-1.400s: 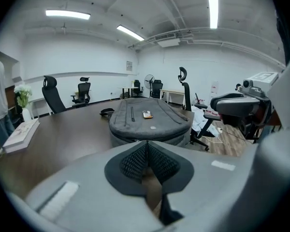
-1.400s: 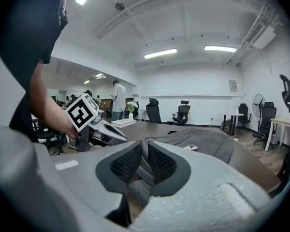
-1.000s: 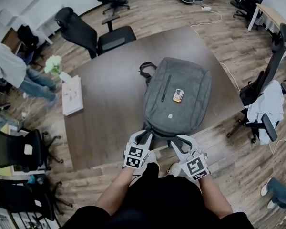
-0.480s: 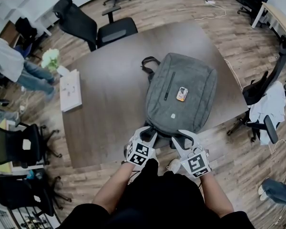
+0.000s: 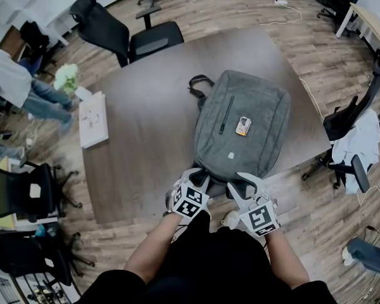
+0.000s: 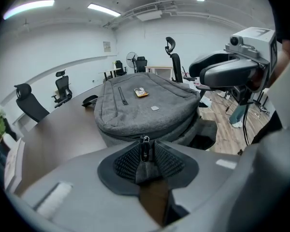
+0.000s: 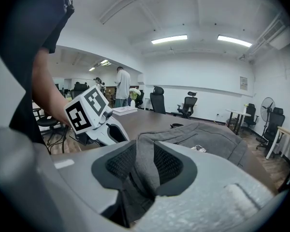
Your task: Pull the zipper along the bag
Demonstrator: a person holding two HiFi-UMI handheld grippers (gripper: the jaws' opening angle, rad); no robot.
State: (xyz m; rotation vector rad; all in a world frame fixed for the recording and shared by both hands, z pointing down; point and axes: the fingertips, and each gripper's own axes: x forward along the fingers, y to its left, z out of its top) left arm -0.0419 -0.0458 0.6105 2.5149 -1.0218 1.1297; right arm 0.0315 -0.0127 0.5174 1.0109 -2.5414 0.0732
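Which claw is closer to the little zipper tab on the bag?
Left. The left gripper has the zipper tab pinched between its jaws, which just closed a little. The right gripper pinches a fold of the bag beside it, its jaws just easing open.

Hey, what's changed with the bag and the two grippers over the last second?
The left gripper has rolled a little at the near edge of the bag, and its jaws have just closed further on the zipper pull. The right gripper has just eased its jaws wider, with a fabric fold pinched between them. The bag and both hands stayed in place.
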